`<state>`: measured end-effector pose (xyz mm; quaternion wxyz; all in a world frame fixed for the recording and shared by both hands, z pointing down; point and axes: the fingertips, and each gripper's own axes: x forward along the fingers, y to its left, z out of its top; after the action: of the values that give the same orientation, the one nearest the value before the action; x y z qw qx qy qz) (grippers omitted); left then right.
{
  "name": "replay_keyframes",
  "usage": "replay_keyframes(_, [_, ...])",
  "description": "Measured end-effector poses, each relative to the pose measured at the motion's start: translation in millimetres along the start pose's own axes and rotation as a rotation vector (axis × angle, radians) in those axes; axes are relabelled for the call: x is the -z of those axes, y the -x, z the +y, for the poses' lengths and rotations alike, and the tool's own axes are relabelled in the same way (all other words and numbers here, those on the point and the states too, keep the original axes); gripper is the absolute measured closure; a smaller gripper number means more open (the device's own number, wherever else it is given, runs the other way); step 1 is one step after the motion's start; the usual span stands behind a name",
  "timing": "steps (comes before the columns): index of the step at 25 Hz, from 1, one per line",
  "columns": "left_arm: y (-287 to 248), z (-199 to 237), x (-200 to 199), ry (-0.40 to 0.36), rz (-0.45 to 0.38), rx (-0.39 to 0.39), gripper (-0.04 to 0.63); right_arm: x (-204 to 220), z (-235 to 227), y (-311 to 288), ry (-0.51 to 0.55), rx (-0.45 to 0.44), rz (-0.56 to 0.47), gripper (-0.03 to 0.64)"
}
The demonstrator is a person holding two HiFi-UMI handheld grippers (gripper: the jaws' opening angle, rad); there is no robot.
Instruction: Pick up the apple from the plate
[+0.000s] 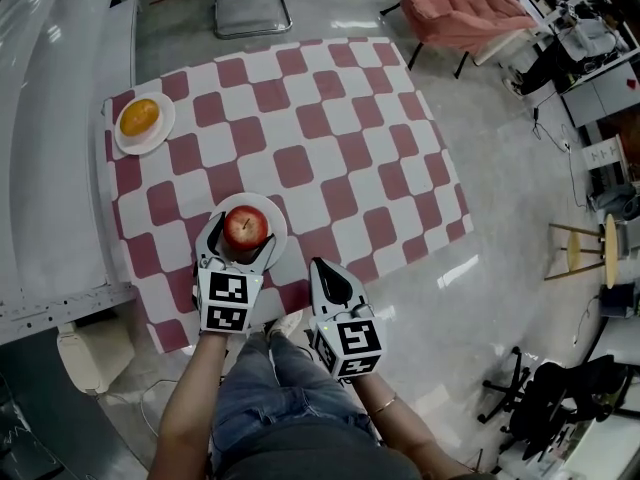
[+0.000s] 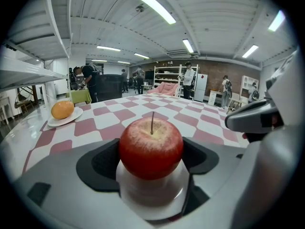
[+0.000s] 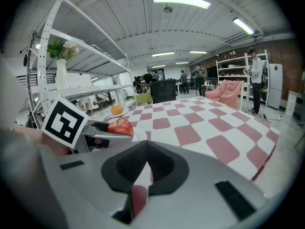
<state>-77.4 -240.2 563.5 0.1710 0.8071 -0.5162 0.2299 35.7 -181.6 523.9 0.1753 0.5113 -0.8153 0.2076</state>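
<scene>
A red apple (image 1: pixel 246 227) with a stem stands upright on a small white plate (image 1: pixel 277 220) near the front edge of the checked table (image 1: pixel 330 158). My left gripper (image 1: pixel 243 240) is open, one jaw on each side of the apple. In the left gripper view the apple (image 2: pixel 151 148) fills the gap between the black pads (image 2: pixel 99 163), still resting on the plate (image 2: pixel 152 200). My right gripper (image 1: pixel 326 270) is shut and holds nothing, just off the table's front edge, right of the plate. In the right gripper view the apple (image 3: pixel 120 127) shows to the left.
An orange (image 1: pixel 139 116) lies on a second white plate (image 1: pixel 160 134) at the table's far left corner. A white shelf unit (image 1: pixel 50 168) runs along the left. A pink armchair (image 1: pixel 465 8), a chair (image 1: pixel 250 3) and stools stand beyond the table. The person's legs are below.
</scene>
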Motion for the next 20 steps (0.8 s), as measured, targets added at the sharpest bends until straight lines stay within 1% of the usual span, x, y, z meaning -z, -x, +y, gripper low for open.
replay_keyframes(5, [7,0,-8,-0.015,-0.016,0.002,0.206,-4,2,4,0.002,0.005,-0.013,0.607])
replay_keyframes(15, [36,1,-45,-0.047,-0.078,0.02,0.206,-21,14,16,0.022,-0.005,-0.066,0.606])
replay_keyframes(20, [52,1,-60,-0.048,-0.109,0.006,0.206,-34,18,24,0.037,-0.013,-0.102,0.606])
